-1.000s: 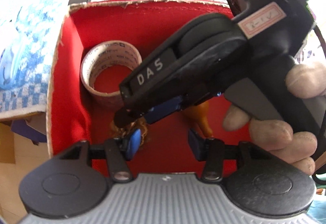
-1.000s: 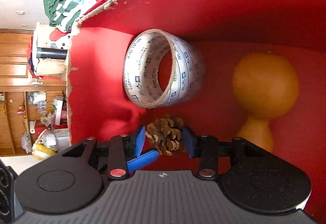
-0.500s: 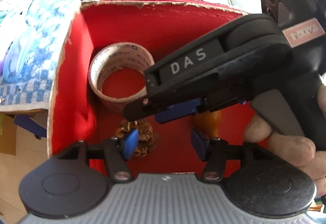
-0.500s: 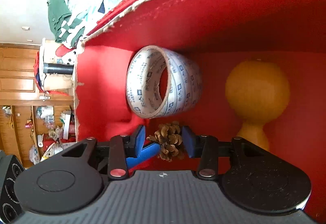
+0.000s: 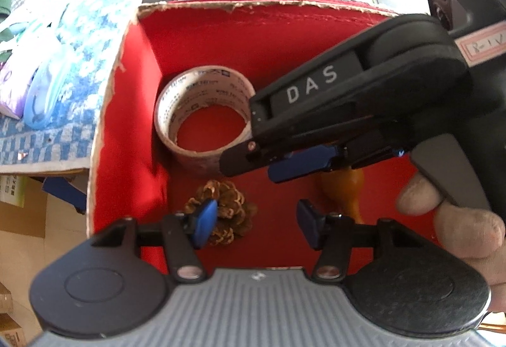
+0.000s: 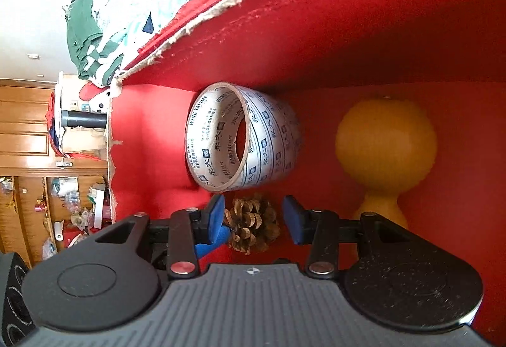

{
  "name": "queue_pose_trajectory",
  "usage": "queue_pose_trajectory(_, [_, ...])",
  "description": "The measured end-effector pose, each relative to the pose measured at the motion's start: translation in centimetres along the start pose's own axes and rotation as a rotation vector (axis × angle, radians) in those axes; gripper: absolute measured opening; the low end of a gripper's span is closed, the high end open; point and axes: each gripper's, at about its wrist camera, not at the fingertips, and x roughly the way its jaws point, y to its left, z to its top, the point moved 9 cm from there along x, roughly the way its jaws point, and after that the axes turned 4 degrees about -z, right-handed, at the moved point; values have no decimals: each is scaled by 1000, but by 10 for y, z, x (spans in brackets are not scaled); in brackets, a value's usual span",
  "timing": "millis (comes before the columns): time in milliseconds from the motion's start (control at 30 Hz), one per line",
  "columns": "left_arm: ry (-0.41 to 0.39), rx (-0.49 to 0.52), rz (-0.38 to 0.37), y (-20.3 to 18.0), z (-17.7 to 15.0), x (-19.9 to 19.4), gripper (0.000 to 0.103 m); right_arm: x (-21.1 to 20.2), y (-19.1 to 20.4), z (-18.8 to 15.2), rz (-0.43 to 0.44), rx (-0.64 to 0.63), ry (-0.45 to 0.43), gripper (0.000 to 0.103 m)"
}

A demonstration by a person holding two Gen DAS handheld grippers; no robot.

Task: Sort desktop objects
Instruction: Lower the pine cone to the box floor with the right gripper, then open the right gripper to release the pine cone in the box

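Observation:
A red-lined box (image 5: 132, 100) holds a white printed tape roll (image 5: 205, 113), a brown pine cone (image 5: 221, 214) and an orange gourd-shaped piece (image 5: 344, 189). The pine cone lies on the box floor just in front of the tape roll. My left gripper (image 5: 256, 219) hovers open over the box, its left fingertip in front of the pine cone. A hand holds my right gripper (image 5: 284, 167) above the box floor, apart from the pine cone. In the right wrist view the right gripper (image 6: 253, 217) is open, and the pine cone (image 6: 249, 227) shows in the gap between its fingers beside the tape roll (image 6: 243, 151).
A blue-and-white checked cloth (image 5: 47, 132) with a pale blue item on it lies left of the box. Cardboard boxes (image 5: 25, 220) sit below it. The box's torn rim (image 6: 221, 15) runs overhead in the right wrist view. Wooden cabinets (image 6: 25, 132) and clutter stand beyond.
The right gripper has drawn up and to the right, away from the pine cone, which stays on the box floor. The left gripper has pulled back a little, showing more of the box.

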Motion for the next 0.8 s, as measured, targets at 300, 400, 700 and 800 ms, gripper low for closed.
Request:
queue_pose_trajectory(300, [-1,-14,11,23,5,3,62,2,6,2,-29,3,-34,46])
queue_pose_trajectory(400, [-9,-6,26,24,8,5,62,3,7,3,-40,3,-47,46])
queue_pose_trajectory(700, [-38,9,46,21,8,-5,65,3,9,5,-54,13,-77,48])
queue_pose_trajectory(800, [-48,15,52,21,7,-8,65,1,9,4,-47,6,-89,48])
